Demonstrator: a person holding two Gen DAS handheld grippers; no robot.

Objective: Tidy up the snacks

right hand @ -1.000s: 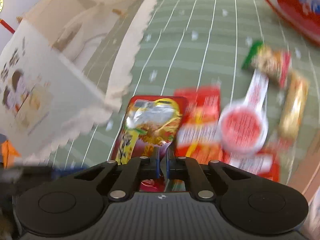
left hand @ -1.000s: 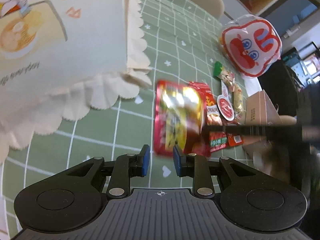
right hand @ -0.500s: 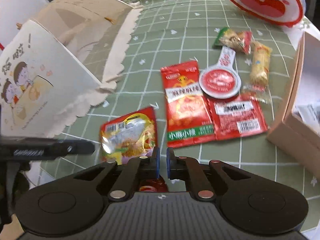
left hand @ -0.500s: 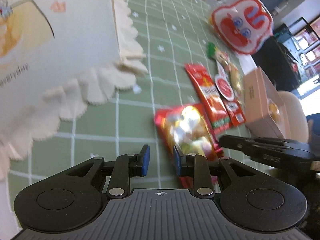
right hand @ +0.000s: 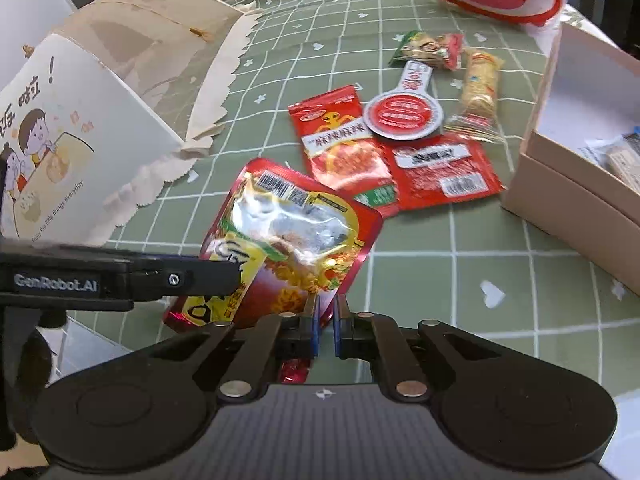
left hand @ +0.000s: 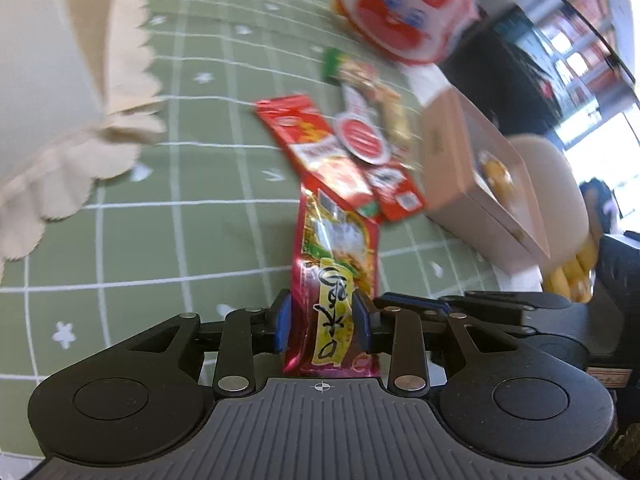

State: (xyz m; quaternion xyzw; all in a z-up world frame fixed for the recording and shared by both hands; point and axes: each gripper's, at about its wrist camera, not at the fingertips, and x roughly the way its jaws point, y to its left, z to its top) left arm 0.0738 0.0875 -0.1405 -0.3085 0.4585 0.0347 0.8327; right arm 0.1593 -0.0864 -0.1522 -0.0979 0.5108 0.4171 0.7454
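Clearly, little is finished: one red pouch (right hand: 280, 236) is lifted off the table (right hand: 500, 276), its corner pinched in the right hand-held gripper (right hand: 325, 322). The left hand-held gripper (left hand: 320, 322), whose jaws have just been opening, is spread around the pouch's other end. Beyond both, five packets (right hand: 348, 148) lie unsorted; the paper bag (right hand: 100, 120) is at left, a box (right hand: 580, 184) at right. "GenRobot.AI" and "everyday" can be read; the packet print cannot.
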